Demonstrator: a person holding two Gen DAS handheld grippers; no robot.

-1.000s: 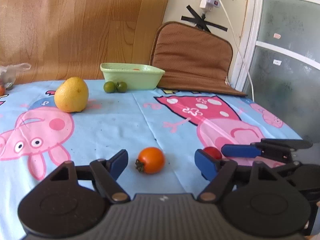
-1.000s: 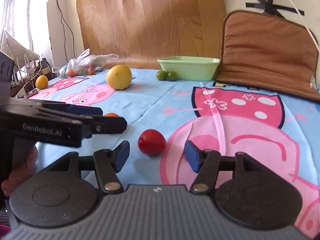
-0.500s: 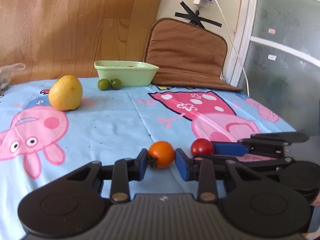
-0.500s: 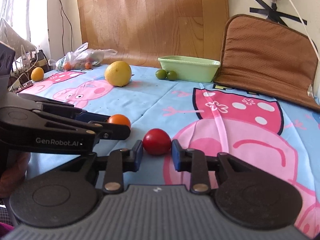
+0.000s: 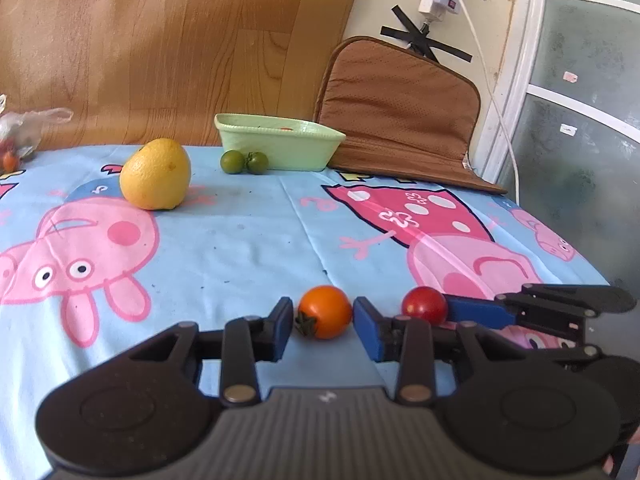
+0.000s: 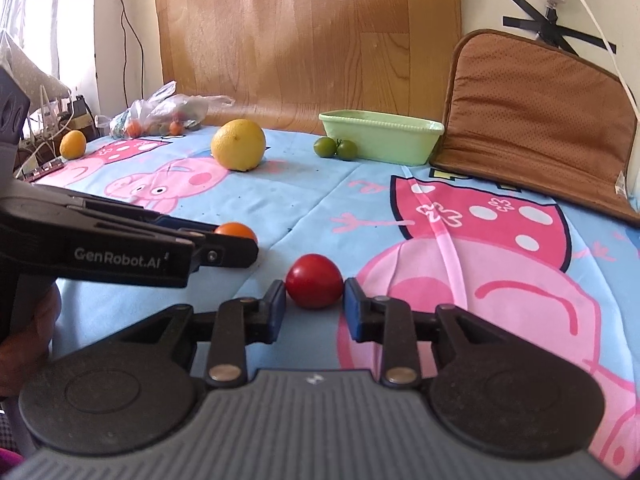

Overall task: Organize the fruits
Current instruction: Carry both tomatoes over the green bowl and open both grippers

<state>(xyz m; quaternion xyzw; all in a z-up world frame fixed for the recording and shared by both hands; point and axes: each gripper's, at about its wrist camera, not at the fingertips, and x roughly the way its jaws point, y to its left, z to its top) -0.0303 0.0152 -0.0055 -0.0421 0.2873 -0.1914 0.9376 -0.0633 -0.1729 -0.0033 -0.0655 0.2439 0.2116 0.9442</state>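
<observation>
My left gripper [image 5: 323, 320] is shut on an orange tomato [image 5: 325, 312], held low over the blue cartoon tablecloth [image 5: 240, 240]. My right gripper [image 6: 314, 302] is shut on a red tomato [image 6: 315, 281]. The red tomato [image 5: 424, 305] and the right gripper's fingers [image 5: 480, 312] also show in the left wrist view, just right of the orange tomato. The orange tomato [image 6: 236, 231] and the left gripper's body show in the right wrist view. A pale green tray [image 5: 276, 142] stands at the far edge, with two green tomatoes [image 5: 244, 162] in front of it.
A large yellow citrus fruit [image 5: 156, 174] sits left of the green tray. A brown cushion [image 5: 400, 112] leans on the wall at the back right. A plastic bag of small fruit [image 6: 160, 118] and a small orange fruit [image 6: 73, 144] lie at the far left.
Both grippers have closed from wide open onto their tomatoes: the left on the orange one, the right on the red one. Both views have risen slightly since half a second ago.
</observation>
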